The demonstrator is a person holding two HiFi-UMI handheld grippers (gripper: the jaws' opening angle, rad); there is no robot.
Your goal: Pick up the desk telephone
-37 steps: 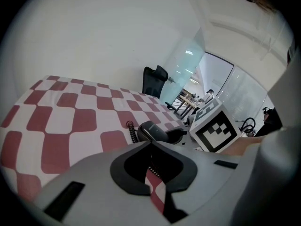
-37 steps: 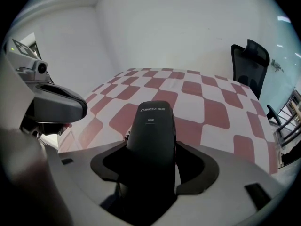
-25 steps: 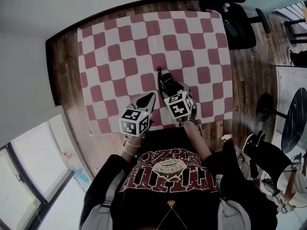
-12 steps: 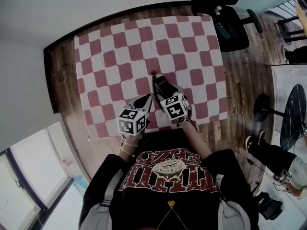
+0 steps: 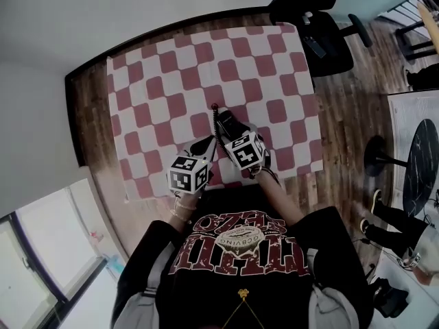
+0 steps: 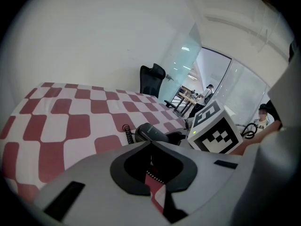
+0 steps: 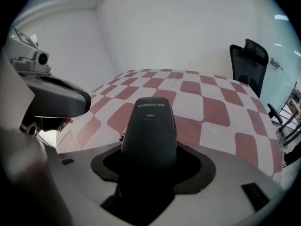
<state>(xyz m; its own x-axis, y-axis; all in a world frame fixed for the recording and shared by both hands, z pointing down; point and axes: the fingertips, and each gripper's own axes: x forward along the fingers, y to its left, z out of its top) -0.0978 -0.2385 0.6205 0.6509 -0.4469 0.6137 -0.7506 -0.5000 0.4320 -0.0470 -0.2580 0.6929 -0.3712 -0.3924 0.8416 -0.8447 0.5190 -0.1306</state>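
Note:
My right gripper (image 5: pixel 232 127) is shut on the black telephone handset (image 5: pixel 226 121) near the table's front edge. In the right gripper view the handset (image 7: pixel 149 126) stands up between the jaws of the right gripper (image 7: pixel 149 166), its label facing the camera. A coiled black cord (image 5: pixel 216 118) runs from the handset over the red-and-white checked tablecloth (image 5: pixel 178 67). The left gripper (image 5: pixel 206 145) sits just left of it, jaws together with nothing in them. From the left gripper view the handset (image 6: pixel 151 132) and cord (image 6: pixel 126 134) lie ahead of the left gripper (image 6: pixel 151 175). The phone's base is hidden.
A black office chair (image 5: pixel 322 26) stands off the table's far right corner, also seen as the chair (image 7: pixel 248 62). A round dark table (image 5: pixel 420 170) and a seated person's legs (image 5: pixel 384 218) are at the right. Wooden floor surrounds the table.
Both grippers stay near the table's front edge and the right one keeps its hold on the handset. The head camera has shifted, so the table sits slightly higher and further left.

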